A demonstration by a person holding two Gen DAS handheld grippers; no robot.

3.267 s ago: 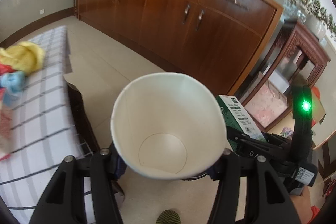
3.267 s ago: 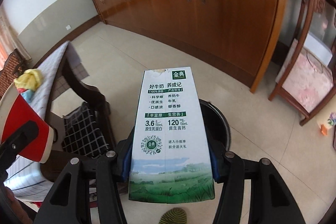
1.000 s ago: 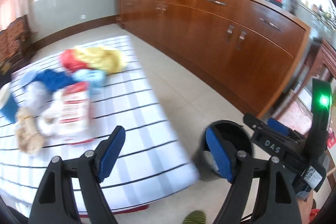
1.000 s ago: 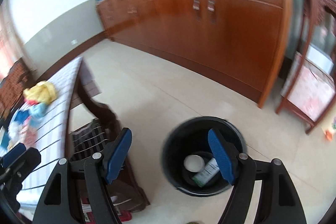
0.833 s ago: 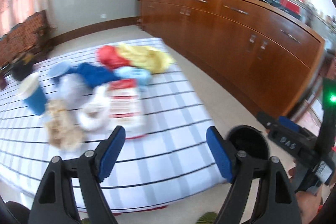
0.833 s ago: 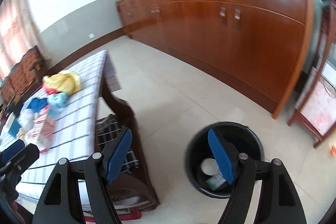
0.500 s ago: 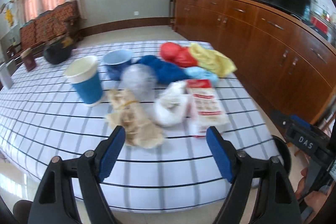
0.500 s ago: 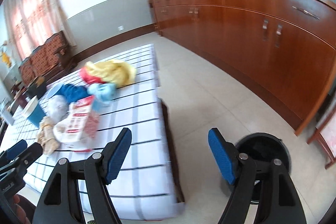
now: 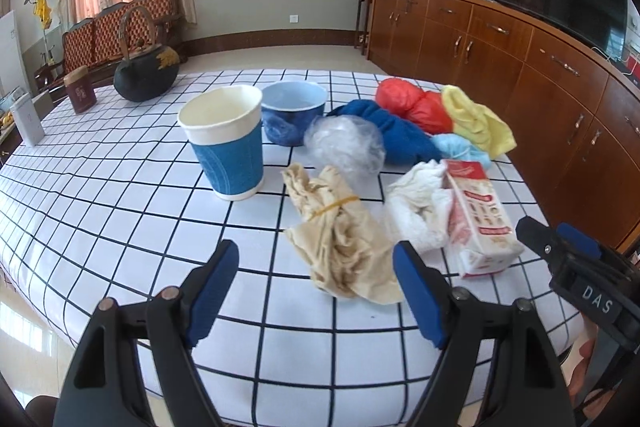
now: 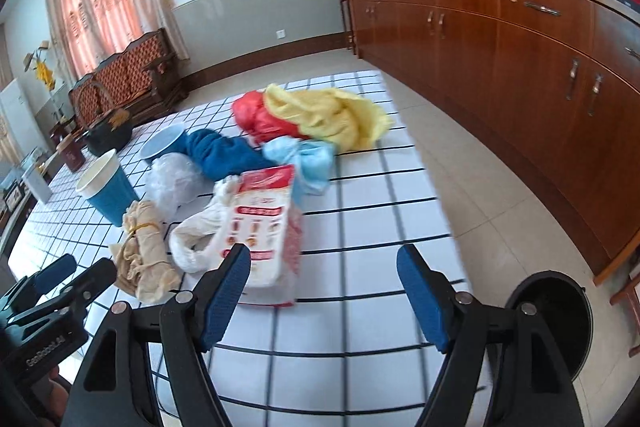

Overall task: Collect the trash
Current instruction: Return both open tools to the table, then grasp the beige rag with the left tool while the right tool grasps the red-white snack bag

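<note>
Both views have swung off the bin and back over the tabletop (image 9: 120,211); cup and green carton are gone from the fingers, dropped in the bin.

Nearest trash: tan crumpled bundle (image 9: 340,239), tied with a yellow band, lying flat just ahead of the left gripper (image 9: 316,287). Judged light, soft, compressible; best pinched across the banded waist, where it is firmest.

Just right of the bundle: white crumpled bag (image 9: 420,203), limp, likely slippery. Touching that bag on its far side from the bundle: red-and-white carton (image 10: 268,227), lying on its side, stiff, probably empty; take across the narrow faces.

Behind the bundle: clear plastic wad (image 9: 344,143), blue paper cup (image 9: 226,143) upright, easily crushed.

Left gripper fingers apart, nothing between. Right gripper (image 10: 324,291) fingers apart too, empty, the carton ahead of its left finger.

Black bin (image 10: 560,315) on the floor, well right of the carton.
</note>
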